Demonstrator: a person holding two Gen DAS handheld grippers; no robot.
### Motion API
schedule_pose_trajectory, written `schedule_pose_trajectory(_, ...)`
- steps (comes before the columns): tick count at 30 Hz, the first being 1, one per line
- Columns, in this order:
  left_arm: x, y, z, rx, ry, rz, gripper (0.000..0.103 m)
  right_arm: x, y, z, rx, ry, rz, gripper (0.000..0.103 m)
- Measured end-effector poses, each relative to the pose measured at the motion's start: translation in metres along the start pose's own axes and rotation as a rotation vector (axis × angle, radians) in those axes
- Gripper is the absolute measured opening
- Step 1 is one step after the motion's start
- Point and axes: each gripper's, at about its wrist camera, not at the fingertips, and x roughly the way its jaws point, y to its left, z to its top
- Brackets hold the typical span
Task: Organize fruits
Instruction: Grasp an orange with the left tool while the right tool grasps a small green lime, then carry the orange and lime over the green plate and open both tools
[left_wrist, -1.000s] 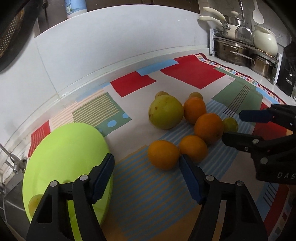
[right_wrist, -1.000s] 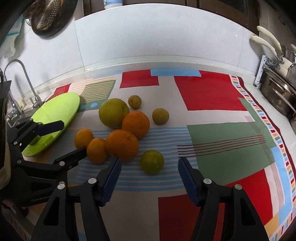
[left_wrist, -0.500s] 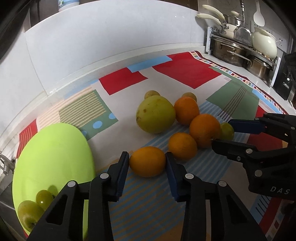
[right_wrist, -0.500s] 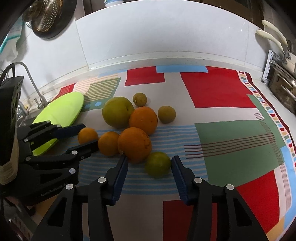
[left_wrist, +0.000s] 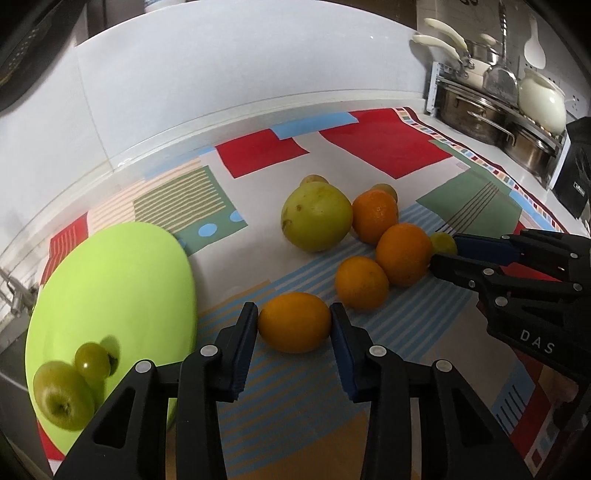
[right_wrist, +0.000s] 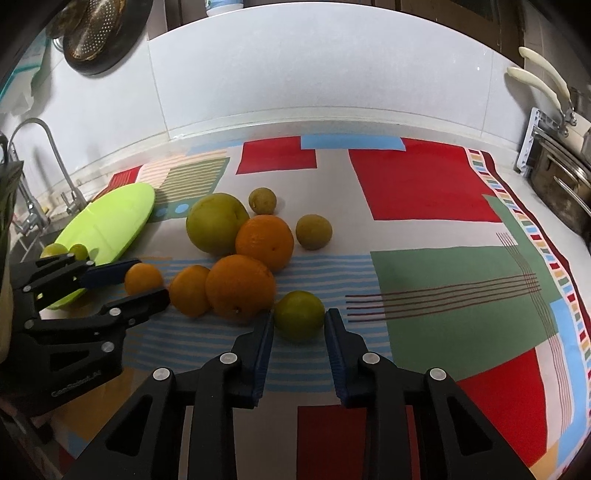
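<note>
My left gripper (left_wrist: 294, 325) is shut on a small orange (left_wrist: 294, 327) that rests on the patterned cloth; it also shows in the right wrist view (right_wrist: 143, 277). My right gripper (right_wrist: 299, 325) is shut on a small green fruit (right_wrist: 299, 319), which also rests on the cloth. Several oranges (right_wrist: 240, 287) and a large green fruit (left_wrist: 316, 216) lie clustered between the grippers. A lime-green plate (left_wrist: 110, 291) at the left holds two small green fruits (left_wrist: 62, 393).
A rack of steel pots (left_wrist: 491, 118) stands at the far right. A sink tap (right_wrist: 40, 155) is at the left beyond the plate. The white wall runs behind the cloth. Two small green fruits (right_wrist: 313, 232) lie behind the cluster.
Both grippers moved forward and closed: the left onto the small orange, the right onto the small green fruit. Both were wide open a second ago.
</note>
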Motion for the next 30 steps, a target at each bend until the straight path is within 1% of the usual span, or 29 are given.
schedule_pose_trajectory(5, -0.016, -0.002, -0.004, -0.036, -0.015, 0.012, 0.039, -0.012, 0.001, -0.001, -0.012, -0.03, 0.002, 0.029)
schedule_pose_trajectory(9, -0.034, -0.004, -0.005, -0.069, -0.039, 0.022, 0.039, -0.028, 0.004, -0.001, -0.013, -0.056, 0.02, 0.029)
schedule_pose_trajectory(20, -0.093, 0.002, -0.008, -0.13, -0.14, 0.077, 0.039, -0.075, 0.027, 0.01, -0.055, -0.15, 0.119, 0.029)
schedule_pose_trajectory(30, -0.141, 0.022, -0.015, -0.16, -0.227, 0.16, 0.039, -0.101, 0.059, 0.02, -0.104, -0.218, 0.202, 0.029)
